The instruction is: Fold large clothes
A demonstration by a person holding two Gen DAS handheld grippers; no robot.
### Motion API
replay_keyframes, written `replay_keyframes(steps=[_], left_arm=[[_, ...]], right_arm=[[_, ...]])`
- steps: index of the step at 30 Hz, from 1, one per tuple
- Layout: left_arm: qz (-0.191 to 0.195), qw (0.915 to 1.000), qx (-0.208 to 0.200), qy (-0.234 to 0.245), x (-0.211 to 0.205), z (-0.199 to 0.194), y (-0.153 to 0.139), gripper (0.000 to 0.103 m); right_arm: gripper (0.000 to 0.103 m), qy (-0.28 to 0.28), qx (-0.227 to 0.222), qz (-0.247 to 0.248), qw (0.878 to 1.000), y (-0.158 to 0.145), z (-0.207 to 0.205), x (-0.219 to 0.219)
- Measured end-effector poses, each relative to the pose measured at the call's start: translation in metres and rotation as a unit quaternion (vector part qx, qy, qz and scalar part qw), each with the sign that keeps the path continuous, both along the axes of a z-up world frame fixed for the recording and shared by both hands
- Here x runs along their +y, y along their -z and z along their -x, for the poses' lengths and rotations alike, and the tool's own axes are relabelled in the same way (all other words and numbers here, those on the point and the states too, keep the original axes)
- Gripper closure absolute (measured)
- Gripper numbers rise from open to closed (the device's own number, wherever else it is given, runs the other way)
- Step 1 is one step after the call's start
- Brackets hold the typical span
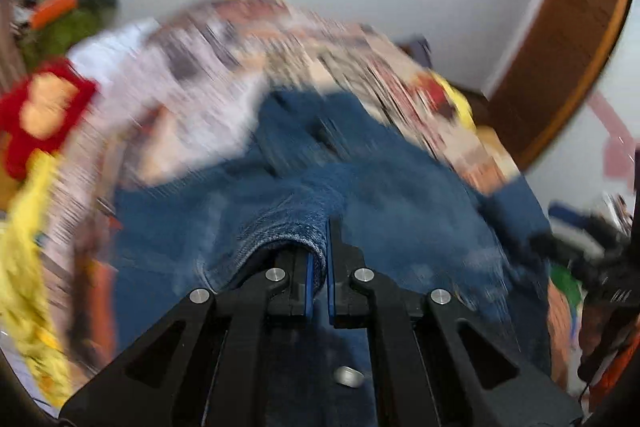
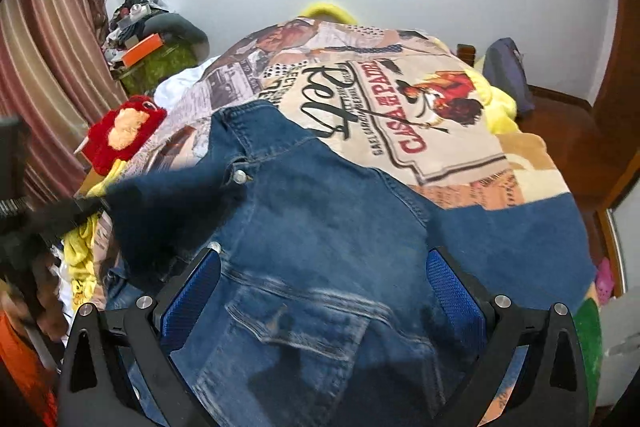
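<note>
Bed (image 2: 460, 163) with printed blanket fills frame centre; one pair of jeans (image 2: 320, 227) spread on it. Left gripper (image 1: 319, 267): jaws clamped on denim fold. Right gripper (image 2: 324, 291): jaws wide, empty, over jeans.

1. Left gripper (image 1: 319, 259): jaws clamped together on a fold of the denim jeans (image 1: 288, 227), pointing steeply downward.
2. Right gripper (image 2: 324, 291): jaws spread wide, seemingly hovering above the jeans, angled down.
</note>
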State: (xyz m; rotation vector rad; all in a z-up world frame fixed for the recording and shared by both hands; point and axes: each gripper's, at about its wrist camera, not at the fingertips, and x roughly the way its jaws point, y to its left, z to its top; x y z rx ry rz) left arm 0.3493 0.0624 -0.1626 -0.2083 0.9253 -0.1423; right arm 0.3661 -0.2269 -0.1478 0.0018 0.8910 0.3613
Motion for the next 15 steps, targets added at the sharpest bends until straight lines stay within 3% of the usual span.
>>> replay_keyframes(steps=[6,11,14,15], left_arm=[[-0.019,0.9977,0.053,0.037,-0.048,0.007,0.041,0.099],[-0.024,0.9964,0.072,0.036,-0.052,0.011,0.047,0.098],[-0.028,0.9957,0.076,0.046,-0.05,0.018,0.043,0.083],[-0.029,0.9954,0.077,0.048,-0.047,0.022,0.041,0.067]], right_arm=[[0.0,0.008,0.009,0.001,1.0,0.006,0.011,-0.016],[0.0,0.007,0.015,0.009,1.0,0.013,0.018,-0.018],[0.001,0.002,0.012,0.022,1.0,0.017,0.02,-0.014],[0.0,0.0,0.012,0.025,1.0,0.018,0.02,-0.012]])
